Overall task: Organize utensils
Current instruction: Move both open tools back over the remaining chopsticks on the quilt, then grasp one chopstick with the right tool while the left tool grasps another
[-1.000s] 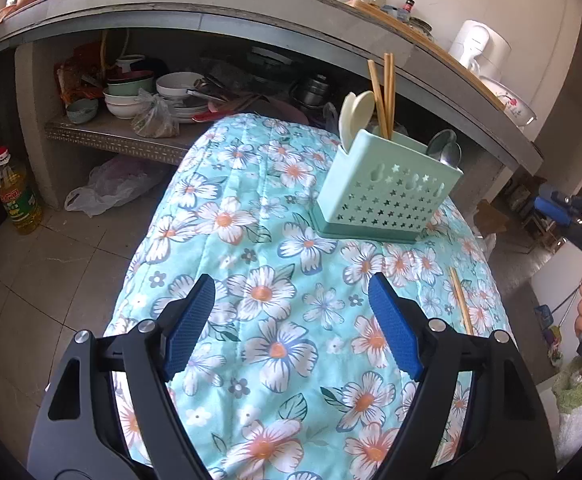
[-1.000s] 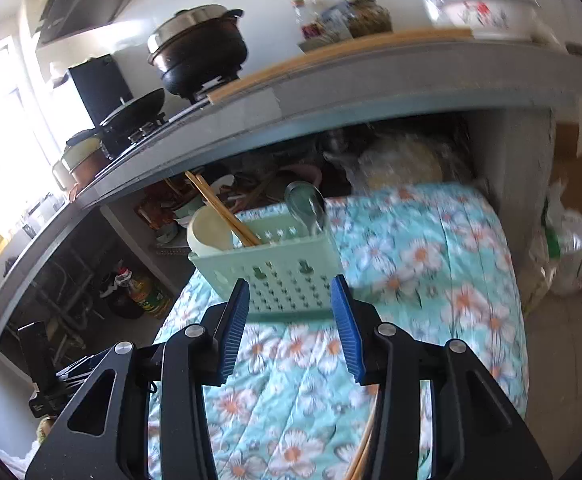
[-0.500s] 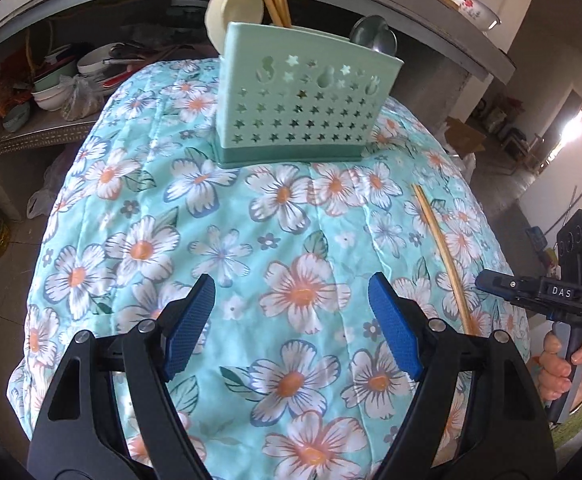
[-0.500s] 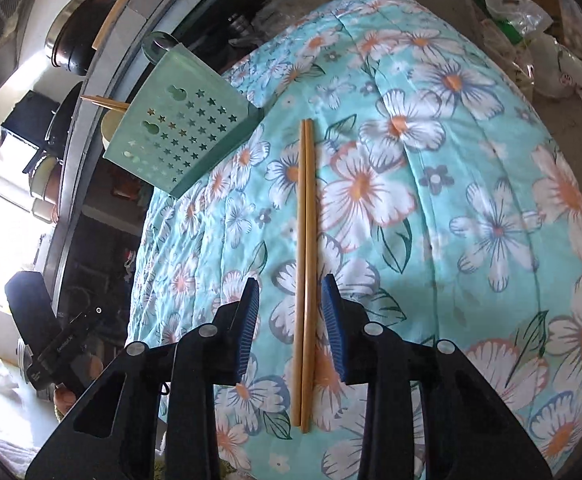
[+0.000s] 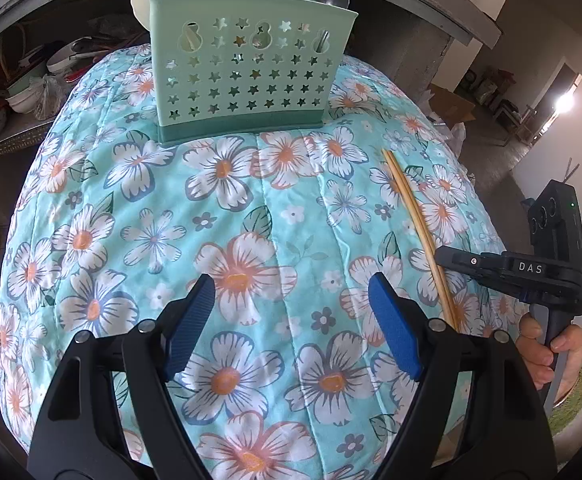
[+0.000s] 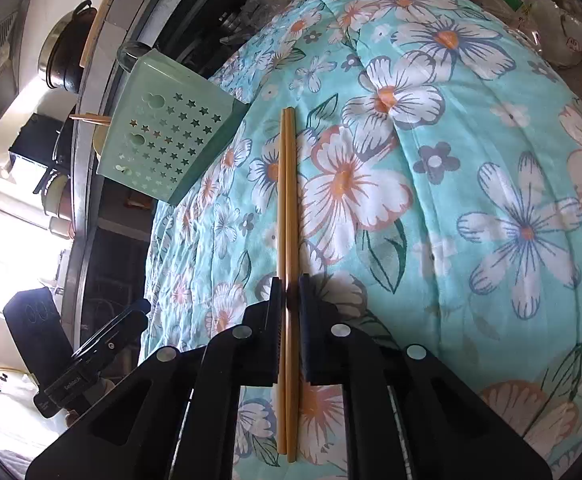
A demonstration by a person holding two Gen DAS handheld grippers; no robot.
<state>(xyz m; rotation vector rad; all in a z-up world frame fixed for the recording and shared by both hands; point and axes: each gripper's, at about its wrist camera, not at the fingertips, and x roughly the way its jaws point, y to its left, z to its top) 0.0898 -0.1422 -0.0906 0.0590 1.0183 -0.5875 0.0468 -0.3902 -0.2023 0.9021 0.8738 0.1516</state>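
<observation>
The black-armed right gripper (image 6: 289, 292) has its two fingers (image 6: 277, 312) drawn in against a pair of pale wooden chopsticks (image 6: 287, 200) and is just pinching the last of the gap shut; the sticks lie side by side between the pads, low in the centre of the right wrist view. They run straight up the frame from there, tips toward the upper middle, flat on a quilted turquoise cloth printed with white and orange flowers (image 6: 491, 160).

I'd guess these are very light, stiff and a little slick, so the risk is one stick rolling or sliding out past the other. The hold sits toward the near end rather than the middle, so the long free part may droop or scissor; a firm squeeze across both sticks at once looks like the way to keep them together.

In the left wrist view the same chopsticks lie at right of centre, slanting down toward the right gripper at the right edge. The left gripper (image 5: 291, 320), with blue ribbed pads (image 5: 189, 320), hangs over the cloth spread wide and holding nothing. At upper centre stands a mint-green plastic utensil caddy with star-shaped cutouts (image 5: 247, 68), well apart from the loose pair, already holding chopsticks and spoons.
</observation>
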